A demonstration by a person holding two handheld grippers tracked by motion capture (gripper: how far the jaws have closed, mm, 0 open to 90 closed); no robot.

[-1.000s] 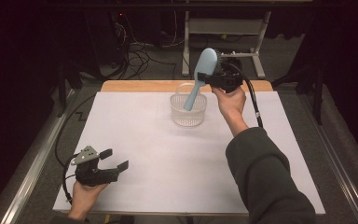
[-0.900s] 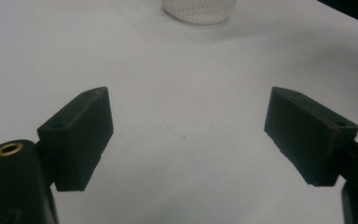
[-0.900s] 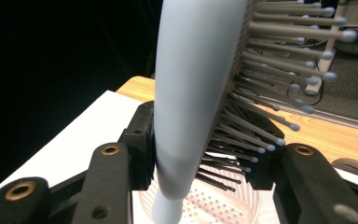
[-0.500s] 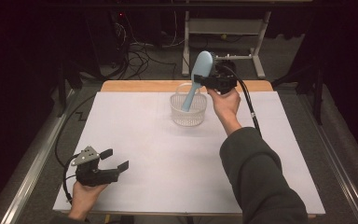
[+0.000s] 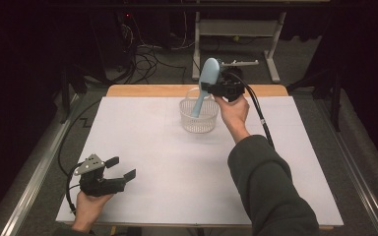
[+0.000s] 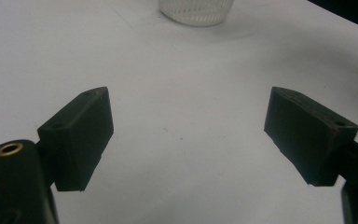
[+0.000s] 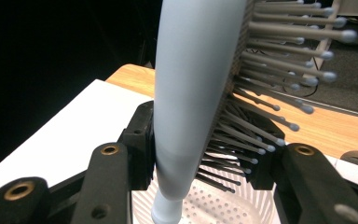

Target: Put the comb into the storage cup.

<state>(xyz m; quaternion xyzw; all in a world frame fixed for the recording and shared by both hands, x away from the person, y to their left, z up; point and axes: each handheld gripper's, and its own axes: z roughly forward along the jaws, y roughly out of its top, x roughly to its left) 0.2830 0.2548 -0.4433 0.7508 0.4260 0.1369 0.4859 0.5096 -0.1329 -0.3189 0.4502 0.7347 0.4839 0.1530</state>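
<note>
A pale blue hairbrush (image 5: pixel 204 86) stands almost upright with its handle end down inside a clear perforated basket (image 5: pixel 199 118) at the far middle of the table. My right gripper (image 5: pixel 215 88) is shut on the brush's head. In the right gripper view the brush (image 7: pixel 193 93) fills the gap between the jaws, bristles to the right, and the basket (image 7: pixel 223 205) lies below. My left gripper (image 5: pixel 120 168) rests near the table's front left corner, open, with nothing between its fingers (image 6: pixel 79 135). The basket's base (image 6: pixel 196 11) shows far ahead of it.
A white sheet (image 5: pixel 152 162) covers the table, with a wooden strip (image 5: pixel 142 90) along the far edge. Cables trail from both grippers. A metal stand and floor cables (image 5: pixel 142 54) lie beyond the table.
The right gripper has shifted the brush slightly left and lower over the basket. The left gripper has not moved.
</note>
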